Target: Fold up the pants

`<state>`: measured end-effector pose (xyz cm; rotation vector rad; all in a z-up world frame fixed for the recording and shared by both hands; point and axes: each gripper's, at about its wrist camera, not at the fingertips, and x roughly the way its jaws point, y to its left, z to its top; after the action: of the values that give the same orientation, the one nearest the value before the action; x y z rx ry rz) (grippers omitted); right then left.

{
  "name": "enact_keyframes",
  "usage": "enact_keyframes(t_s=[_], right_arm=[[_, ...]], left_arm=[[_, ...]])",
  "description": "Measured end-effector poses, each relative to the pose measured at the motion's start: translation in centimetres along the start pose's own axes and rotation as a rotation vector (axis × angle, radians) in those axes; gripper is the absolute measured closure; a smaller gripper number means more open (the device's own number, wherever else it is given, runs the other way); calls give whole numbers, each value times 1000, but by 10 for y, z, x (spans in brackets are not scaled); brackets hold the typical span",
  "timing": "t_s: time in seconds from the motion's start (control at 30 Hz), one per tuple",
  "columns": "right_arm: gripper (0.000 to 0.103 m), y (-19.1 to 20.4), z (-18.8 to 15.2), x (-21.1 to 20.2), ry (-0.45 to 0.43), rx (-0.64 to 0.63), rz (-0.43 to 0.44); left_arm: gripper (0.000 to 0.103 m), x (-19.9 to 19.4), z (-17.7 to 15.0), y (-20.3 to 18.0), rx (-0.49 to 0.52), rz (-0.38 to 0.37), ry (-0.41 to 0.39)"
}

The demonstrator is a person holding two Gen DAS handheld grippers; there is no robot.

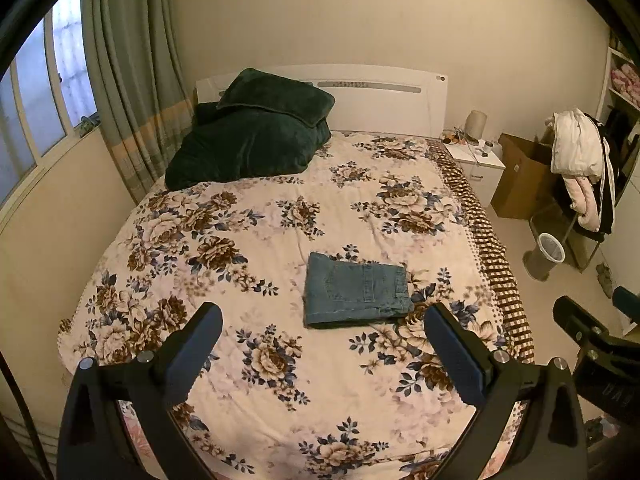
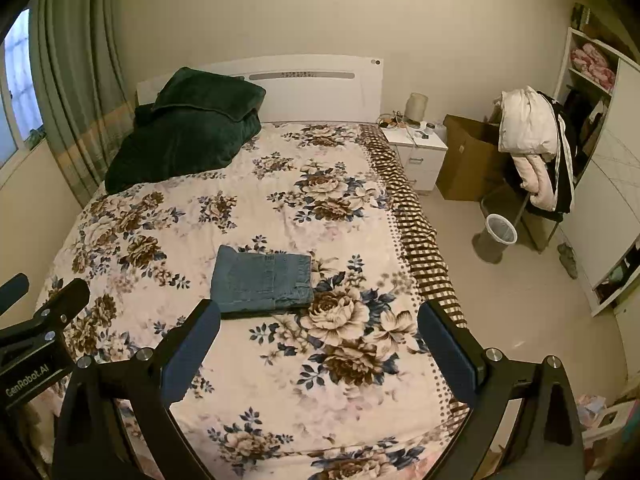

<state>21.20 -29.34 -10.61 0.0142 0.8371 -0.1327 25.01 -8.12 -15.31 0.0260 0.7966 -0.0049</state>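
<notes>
At twelve o'clock ahead of left gripper, eleven o'clock from right gripper: folded pants flat on bed, long axis nine-to-three. Both grippers spread wide, empty, apart from denim; left nearer.

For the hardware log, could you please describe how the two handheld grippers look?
Both match: the left gripper and right gripper have matte black angular frames with silver round bolt heads and two fingers faced with dark blue pads. The left gripper's body bears white "GenRobot.AI" lettering in the right wrist view. No cables, hands or sleeves show.
</notes>
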Motion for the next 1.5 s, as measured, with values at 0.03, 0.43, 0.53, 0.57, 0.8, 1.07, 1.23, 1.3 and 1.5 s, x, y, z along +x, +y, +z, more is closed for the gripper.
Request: enact_keyframes(t_s=[0.03,0.43,0.53,0.57,0.8,1.07,1.23,1.3,1.5], right_arm=[[2,0,1,0,-1,-2,2],[2,7,-5,-1,7,1,17],[2,9,-8,-2,8,0,17],[2,10,-9,-1,8,0,16],[2,9,-12,-3,11,4,22],[2,7,-14,-2,9,0,19],[2,4,-15,-1,0,-2,19],[2,4,-16,-1,1,1,19],[2,2,-17,-2,11,3,26]], left_arm=[[0,0,0,0,0,2,1],[0,0,-2,1,-3,21,4],[0,0,-4,0,-3,22,5],[0,0,-4,0,-4,21,5],[0,-2,-5,-1,-5,22,8],[0,-3,-8,-1,-4,23,6],[0,-4,-8,0,-6,19,4],[0,-5,-10,1,-4,17,3],[0,-5,-10,1,-3,15,6]])
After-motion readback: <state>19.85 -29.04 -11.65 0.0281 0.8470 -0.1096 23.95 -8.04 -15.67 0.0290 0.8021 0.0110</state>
